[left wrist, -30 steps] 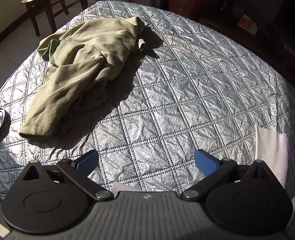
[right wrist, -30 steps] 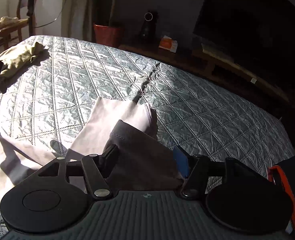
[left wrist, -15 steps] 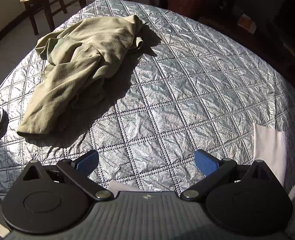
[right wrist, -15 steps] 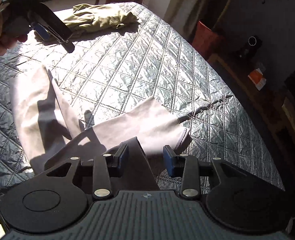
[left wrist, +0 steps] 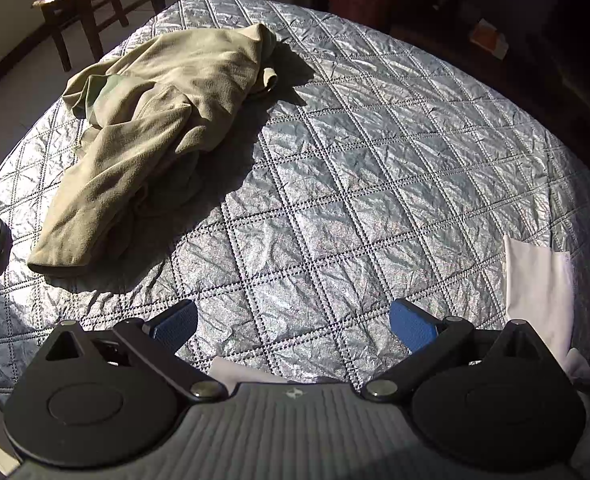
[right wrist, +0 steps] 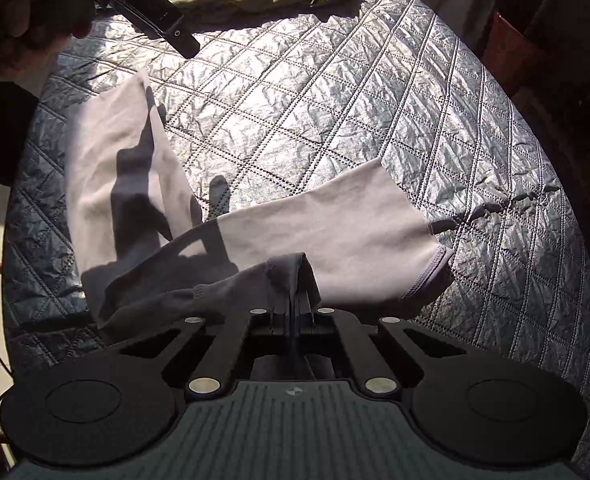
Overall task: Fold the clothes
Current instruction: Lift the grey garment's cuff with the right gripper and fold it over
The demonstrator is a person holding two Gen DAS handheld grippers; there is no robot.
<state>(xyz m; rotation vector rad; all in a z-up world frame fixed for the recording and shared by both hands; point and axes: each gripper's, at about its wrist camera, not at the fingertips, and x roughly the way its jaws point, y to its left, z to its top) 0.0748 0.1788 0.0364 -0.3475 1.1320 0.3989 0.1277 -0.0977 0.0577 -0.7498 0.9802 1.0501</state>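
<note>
The pale garment (right wrist: 319, 224) lies across the lower centre of the right wrist view on the quilted bed (right wrist: 375, 92), one section running toward the upper left and one toward the centre right with a stitched hem. The right gripper (right wrist: 293, 312), whose fingers stood apart around a raised fold half a second ago, now has its fingers together and clamped on that fold at the garment's near edge. This indicates that the grasp is made and that the fold stroke can begin, probably a lift and carry across the garment. The left gripper (left wrist: 295, 320) is unchanged: fingers wide apart, holding nothing, above the bed with strips of the pale garment at the bottom and right edges of its view. The olive garment (left wrist: 155, 120) lies crumpled in the upper left of the left wrist view, untouched. The gripper body hides the garment's near edge, and hard shadows obscure its overall outline, so the garment type cannot be determined.
</note>
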